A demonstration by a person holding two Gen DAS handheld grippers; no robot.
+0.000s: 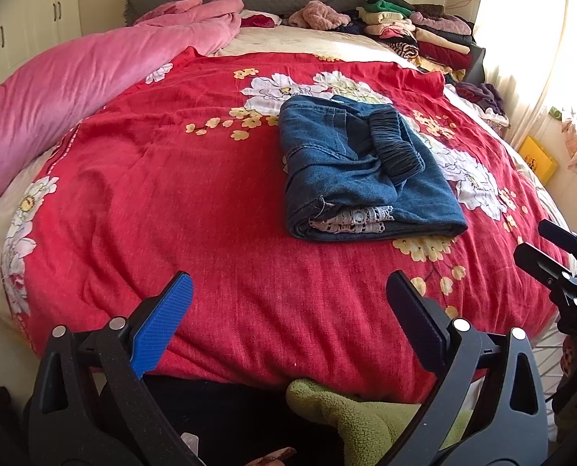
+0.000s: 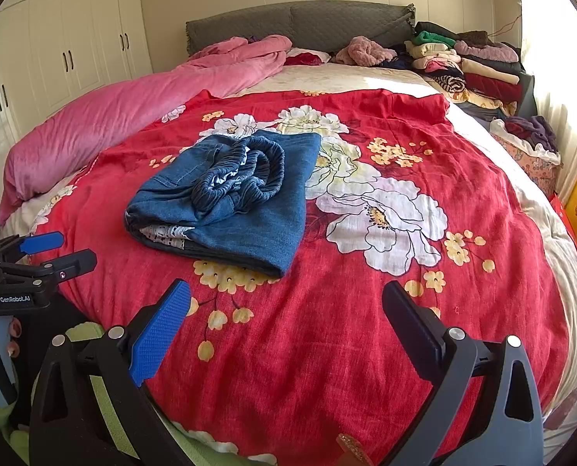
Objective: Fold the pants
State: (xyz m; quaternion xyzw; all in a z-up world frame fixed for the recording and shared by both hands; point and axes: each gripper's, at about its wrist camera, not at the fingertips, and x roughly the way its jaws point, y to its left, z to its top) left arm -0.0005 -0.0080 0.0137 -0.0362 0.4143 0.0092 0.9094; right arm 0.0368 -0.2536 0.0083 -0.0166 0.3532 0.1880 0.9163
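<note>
The pants (image 1: pixel 366 167) are seen folded into a compact blue denim bundle on the red cover (image 1: pixel 172 194) of the bed (image 2: pixel 366 73), a little past its middle. The elastic waistband (image 2: pixel 242 182) is left on top, bunched and not flat, and a strip of white lace (image 1: pixel 350 221) is shown at the near edge. Nothing is held by either claw. The left claw (image 1: pixel 288 322) is opened wide and is kept well short of the bundle; the right claw (image 2: pixel 286 326) is also wide and apart from it.

The fold is judged to be nearly finished. The loose waistband could spring up, and the bundle could be opened again if it is lifted by one layer only. The soft cover could also be caught together with the denim.

"GenRobot.AI" is read on the left claw in the right view. "DAS" is read on the right claw in the left view, the rest being cut off.
</note>
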